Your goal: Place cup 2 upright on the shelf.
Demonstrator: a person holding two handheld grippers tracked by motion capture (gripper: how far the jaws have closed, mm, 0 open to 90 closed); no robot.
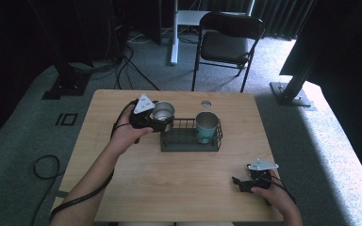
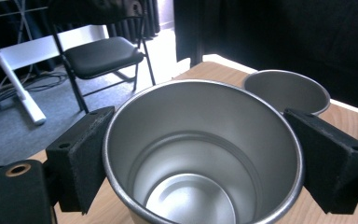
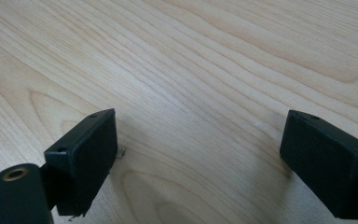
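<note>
Two claws are seen over a wooden table (image 1: 136,188), one in each hand. At the left of the high view, the left claw (image 1: 162,123) is held above the table's far left part, just beside the left end of a dark wire basket (image 1: 188,141). A steel cup (image 1: 162,112) is gripped between its jaws, upright and with its mouth open to the camera. In the left gripper view, the left claw (image 2: 204,158) is spread wide, and the black pads (image 2: 81,156) are pressed against opposite sides of the steel cup (image 2: 200,154) just below the rim; the shiny inside and the round bottom are shown. Whether the cup rests on the table or is lifted cannot be told.

Further right, a second cup (image 1: 206,126), teal on the outside, is stood upright in the right end of the basket. Its rim (image 2: 286,91) is seen behind the held cup in the left gripper view.

At the near right corner of the table, the right claw (image 1: 238,182) is held low in the other hand, well apart from the basket. In the right gripper view, the right claw (image 3: 198,161) is released, its jaws set wide apart with nothing but bare wood grain between them.
</note>
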